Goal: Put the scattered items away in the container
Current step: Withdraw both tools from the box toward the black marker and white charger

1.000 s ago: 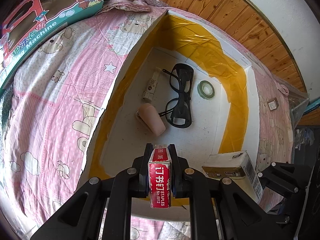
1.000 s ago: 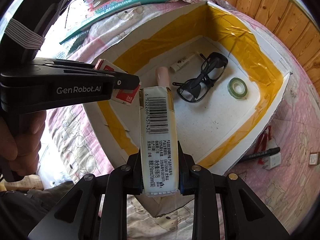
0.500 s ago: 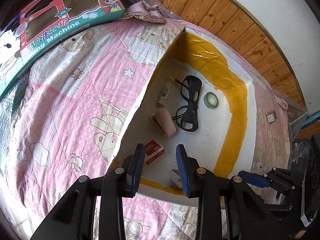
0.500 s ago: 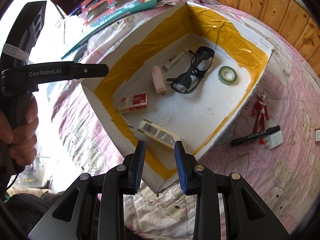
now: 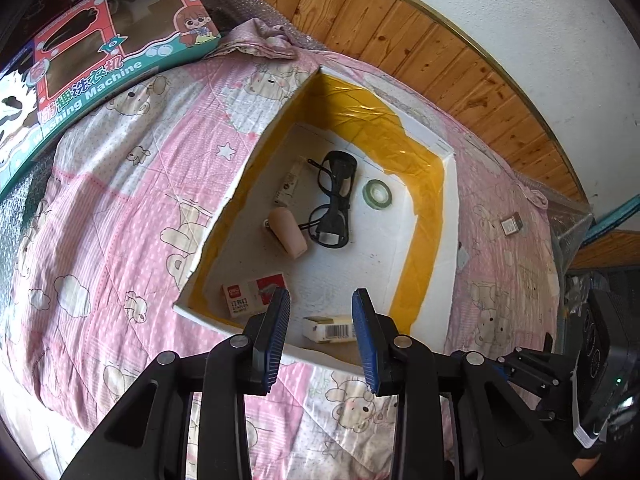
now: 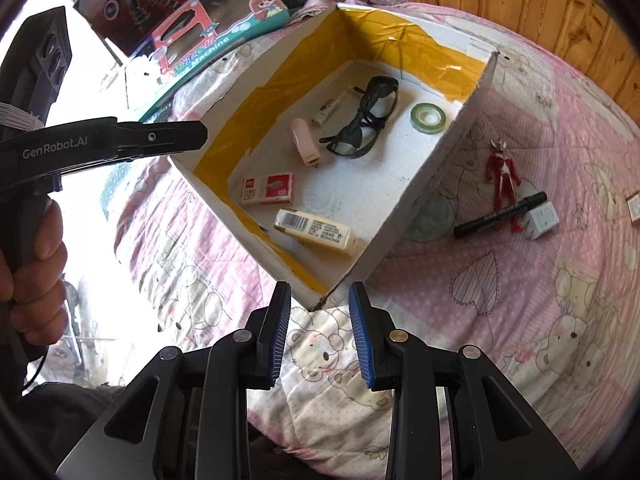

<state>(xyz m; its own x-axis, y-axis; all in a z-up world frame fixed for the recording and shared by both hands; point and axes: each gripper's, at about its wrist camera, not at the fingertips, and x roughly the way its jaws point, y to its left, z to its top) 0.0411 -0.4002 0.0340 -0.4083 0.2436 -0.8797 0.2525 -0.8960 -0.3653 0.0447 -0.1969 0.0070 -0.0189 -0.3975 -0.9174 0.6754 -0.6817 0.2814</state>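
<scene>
Both tongs, left [image 5: 320, 334] and right [image 6: 318, 330], are held open and empty above the white foam box with yellow tape [image 6: 424, 176]. Outside it, on the pink bear-print quilt [image 6: 520, 300], a red toy figure [image 6: 502, 172] and a black marker pen [image 6: 500, 215] are left to be collected.

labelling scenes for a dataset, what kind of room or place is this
Most likely a bedroom at home, with the work done on a bed. The surface is a soft pink quilt printed with cartoon bears, toy boxes lie at its far edge, and wood-panelled wall runs behind it.
</scene>
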